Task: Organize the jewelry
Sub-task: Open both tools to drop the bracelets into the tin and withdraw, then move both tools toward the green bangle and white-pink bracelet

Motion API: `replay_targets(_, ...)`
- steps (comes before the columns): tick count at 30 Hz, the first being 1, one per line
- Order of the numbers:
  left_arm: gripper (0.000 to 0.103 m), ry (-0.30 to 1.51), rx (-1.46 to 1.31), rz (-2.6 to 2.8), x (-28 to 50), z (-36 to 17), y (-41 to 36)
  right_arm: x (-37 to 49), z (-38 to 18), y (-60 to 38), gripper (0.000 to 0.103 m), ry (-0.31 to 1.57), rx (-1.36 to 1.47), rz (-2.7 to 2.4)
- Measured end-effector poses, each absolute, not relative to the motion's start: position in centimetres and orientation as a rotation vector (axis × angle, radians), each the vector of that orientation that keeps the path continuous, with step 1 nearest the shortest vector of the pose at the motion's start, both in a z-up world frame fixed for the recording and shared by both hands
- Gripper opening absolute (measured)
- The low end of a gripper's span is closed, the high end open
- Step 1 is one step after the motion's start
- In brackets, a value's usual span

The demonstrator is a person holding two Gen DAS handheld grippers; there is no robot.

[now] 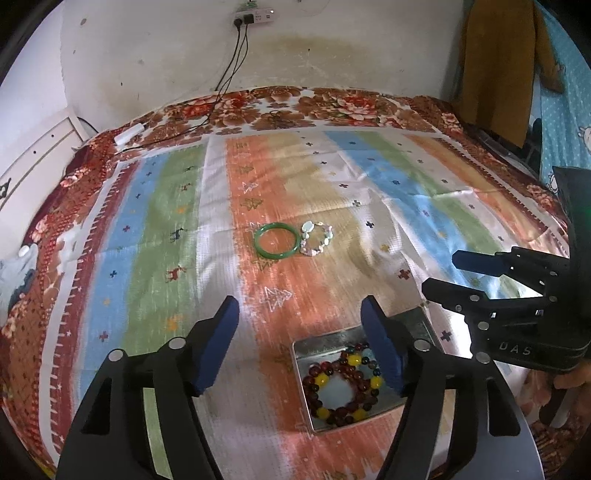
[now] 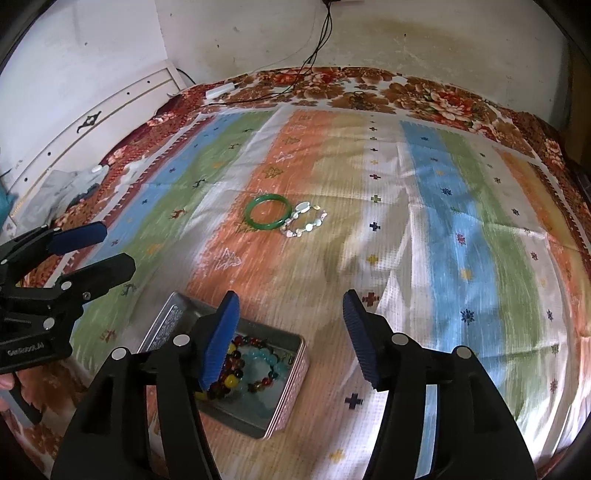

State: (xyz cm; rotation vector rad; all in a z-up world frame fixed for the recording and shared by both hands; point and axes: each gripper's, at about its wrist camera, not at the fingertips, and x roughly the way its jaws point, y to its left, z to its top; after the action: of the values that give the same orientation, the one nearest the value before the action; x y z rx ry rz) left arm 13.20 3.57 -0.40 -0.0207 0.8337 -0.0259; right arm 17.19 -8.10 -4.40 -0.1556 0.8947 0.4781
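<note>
A green bangle [image 1: 275, 242] [image 2: 267, 212] lies flat on the striped cloth [image 1: 147, 229], with a pale shell bracelet [image 1: 317, 238] [image 2: 304, 221] touching its right side. Nearer to me sits a small open metal tin [image 1: 301, 373] [image 2: 284, 384] holding beaded bracelets [image 1: 341, 384] [image 2: 255, 363] in red, yellow and light blue. My left gripper [image 1: 300, 319] is open just above the tin's left part, nothing between its blue pads. My right gripper [image 2: 291, 314] is open too, over the tin's right edge, empty. Each gripper shows at the side of the other's view.
The cloth covers a bed with a floral blanket [image 1: 332, 103] around it. A white wall [image 1: 147, 55] with a power strip [image 1: 254, 16] and hanging cables stands behind. A white headboard [image 2: 110, 107] and crumpled fabric [image 2: 62, 195] are on the left, a brown garment [image 1: 495, 62] at the right.
</note>
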Motion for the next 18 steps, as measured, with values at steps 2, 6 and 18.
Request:
replay_targets(2, 0.076, 0.827, -0.021, -0.014, 13.6, -0.4, 3.8, 17.6, -4.4, -7.9, 0.062, 0.891, -0.160, 0.474)
replay_targets(6, 0.085, 0.823, -0.023, 0.038, 14.8, -0.8, 4.6, 18.5, -4.5, -7.9, 0.067, 0.882, -0.172, 0.456)
replay_targets(18, 0.093, 0.821, -0.006, 0.114, 17.6, -1.5, 5.8, 21.7, -5.4, -7.9, 0.079, 0.923, -0.117, 0.450)
